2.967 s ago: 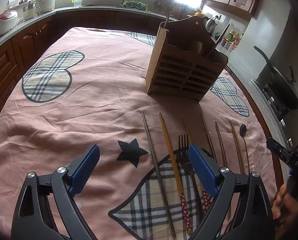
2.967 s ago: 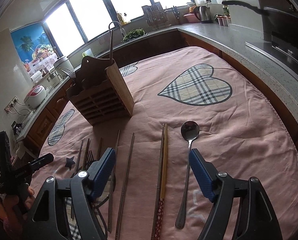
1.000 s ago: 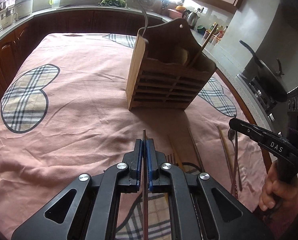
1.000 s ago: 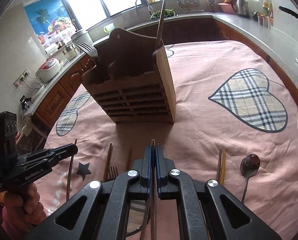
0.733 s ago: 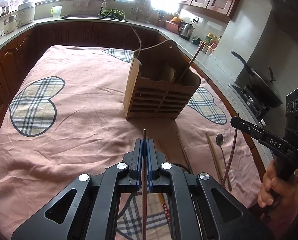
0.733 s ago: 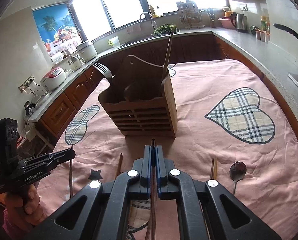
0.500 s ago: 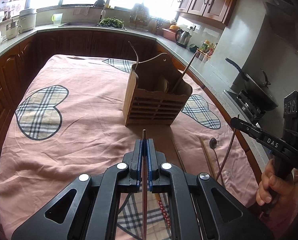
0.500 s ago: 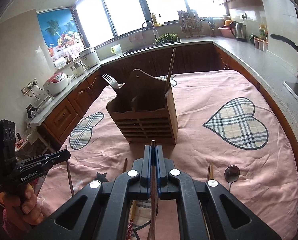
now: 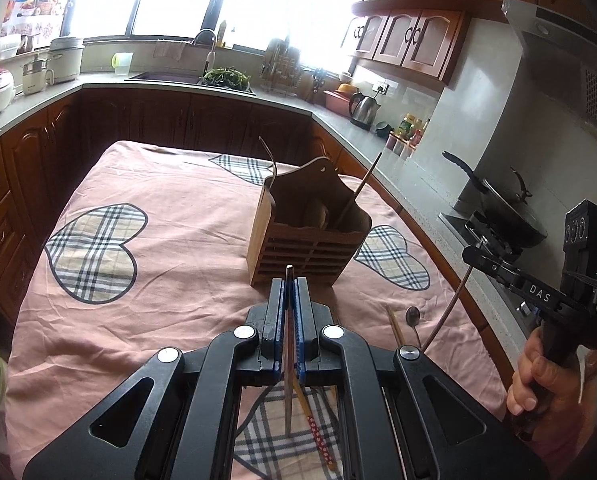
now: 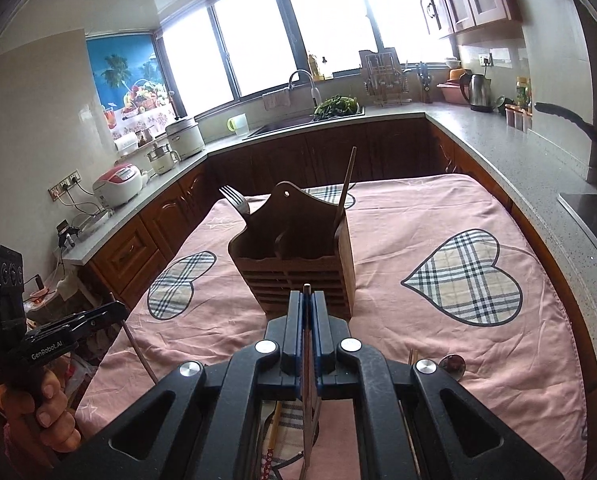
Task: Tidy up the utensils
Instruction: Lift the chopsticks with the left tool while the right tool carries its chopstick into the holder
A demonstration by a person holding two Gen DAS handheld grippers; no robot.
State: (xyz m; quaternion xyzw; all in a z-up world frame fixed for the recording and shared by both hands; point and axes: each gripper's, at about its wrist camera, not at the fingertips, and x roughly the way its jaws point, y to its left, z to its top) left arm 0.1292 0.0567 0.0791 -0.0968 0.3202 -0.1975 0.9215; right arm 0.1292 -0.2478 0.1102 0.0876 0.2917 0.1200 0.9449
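Left gripper (image 9: 289, 280) clamped tight on thin metal chopstick (image 9: 287, 380), tip poking just past blue pads. Right gripper (image 10: 307, 294) likewise clamped on second metal chopstick (image 10: 307, 432). Both held above pink tablecloth (image 9: 170, 280), pointing toward wooden utensil holder (image 9: 310, 240). Spoon (image 9: 413, 316), patterned chopsticks (image 9: 316, 428) on cloth below.

Both wrist views look steeply down from close above, sharing the wooden caddy (image 9: 308, 236) (image 10: 294, 264).

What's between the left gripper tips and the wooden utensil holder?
Left wrist view: only bare pink tablecloth between the left gripper, shut on a metal chopstick, and the wooden utensil holder.
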